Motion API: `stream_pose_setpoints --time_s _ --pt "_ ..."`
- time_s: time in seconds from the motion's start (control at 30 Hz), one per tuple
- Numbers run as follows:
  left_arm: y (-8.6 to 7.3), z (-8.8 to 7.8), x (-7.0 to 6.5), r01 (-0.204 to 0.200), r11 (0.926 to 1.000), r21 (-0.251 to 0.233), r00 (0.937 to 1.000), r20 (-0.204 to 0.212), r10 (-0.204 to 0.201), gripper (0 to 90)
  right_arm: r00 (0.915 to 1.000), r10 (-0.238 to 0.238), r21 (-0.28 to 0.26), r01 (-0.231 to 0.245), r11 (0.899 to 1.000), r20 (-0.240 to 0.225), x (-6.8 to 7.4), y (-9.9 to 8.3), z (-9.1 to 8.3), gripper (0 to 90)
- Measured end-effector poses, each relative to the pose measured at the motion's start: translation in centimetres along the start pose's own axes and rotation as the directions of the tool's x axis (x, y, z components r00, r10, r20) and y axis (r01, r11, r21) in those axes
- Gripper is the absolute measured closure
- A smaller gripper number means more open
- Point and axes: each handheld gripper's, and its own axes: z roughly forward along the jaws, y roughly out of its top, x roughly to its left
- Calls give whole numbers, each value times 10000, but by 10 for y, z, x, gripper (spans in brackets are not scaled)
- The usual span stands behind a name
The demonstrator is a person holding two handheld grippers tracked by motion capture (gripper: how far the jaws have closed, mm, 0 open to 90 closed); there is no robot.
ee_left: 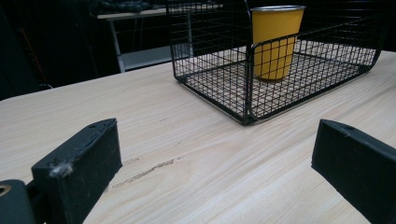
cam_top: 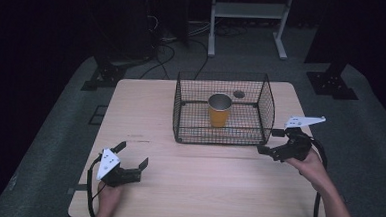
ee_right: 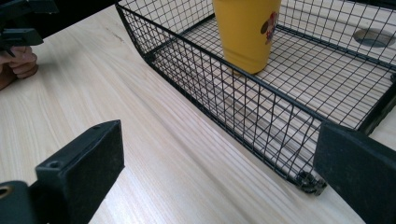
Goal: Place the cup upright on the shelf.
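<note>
- Left tongs (cam_top: 132, 155) sit nearest, jaws wide, over the bare bench (cam_top: 202, 184).
- Right tongs (cam_top: 271, 141), jaws wide, hover at the wire basket's (cam_top: 266, 100) corner.
- Yellow cup (cam_top: 219, 110) stands upright inside the basket.

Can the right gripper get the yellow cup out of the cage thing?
Probably yes. The basket has no lid, so the open right gripper beside it could go over the wire wall down to the yellow cup.

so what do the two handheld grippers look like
Both the left gripper and the right gripper are black, each with two flat blocky jaws, a pale three-cornered plate on top and a black cable trailing back. The forearms are bare, no sleeves.
</note>
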Motion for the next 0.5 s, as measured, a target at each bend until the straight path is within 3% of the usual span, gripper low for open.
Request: stream_pose_setpoints --time_s 0.5 --pt "0 0 0 9 10000 -24 10000 6 -9 8 9996 277 -64 -277 9996 101 -1 -21 -3 15"
